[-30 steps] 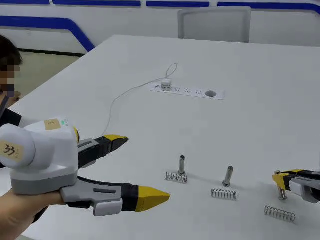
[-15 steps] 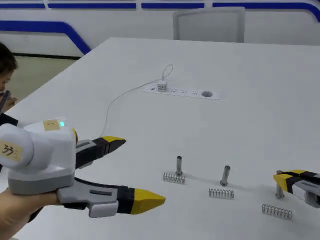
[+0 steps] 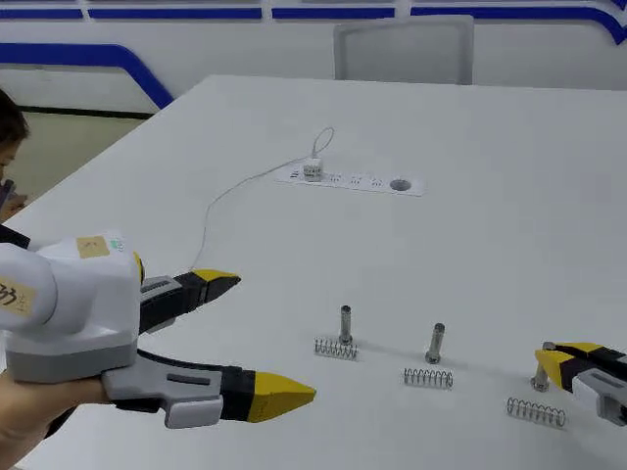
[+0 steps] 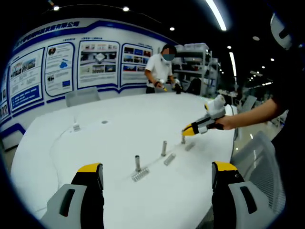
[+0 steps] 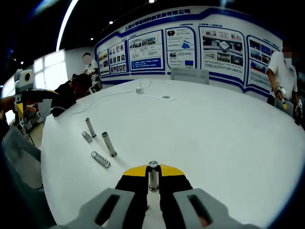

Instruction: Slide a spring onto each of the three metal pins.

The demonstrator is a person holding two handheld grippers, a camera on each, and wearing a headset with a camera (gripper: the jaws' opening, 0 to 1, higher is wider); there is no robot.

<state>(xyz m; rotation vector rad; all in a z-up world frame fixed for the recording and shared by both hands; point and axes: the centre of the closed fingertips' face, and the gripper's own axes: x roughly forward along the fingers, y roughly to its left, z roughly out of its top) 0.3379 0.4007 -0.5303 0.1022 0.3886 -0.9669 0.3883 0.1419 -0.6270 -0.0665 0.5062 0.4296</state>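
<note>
**Right tongs clamped on the end pin, all three springs lying loose**

Three short silver metal pins stand upright in a row on the white bench (image 3: 490, 147). In the head view the first pin (image 3: 345, 323) is on the left, the second pin (image 3: 435, 343) in the middle and the third pin (image 3: 539, 382) near the right edge. A small coiled wire spring lies on its side just in front of each: the first spring (image 3: 335, 349), the second spring (image 3: 428, 377) and the third spring (image 3: 536, 412).

In the right gripper view the black, yellow-tipped right tongs (image 5: 153, 171) are clenched on the third pin, which stands between the tips. The left tongs (image 3: 260, 338) have a white-and-grey body and the same yellow tips. They are held well to the left of the row, low over the bench, spread wide and grasping nothing.

Farther back a flat white power strip (image 3: 358, 181) lies on the bench. A thin white cable (image 3: 245, 181) trails from it toward the left edge. A grey chair (image 3: 402, 49) stands at the far side.
</note>
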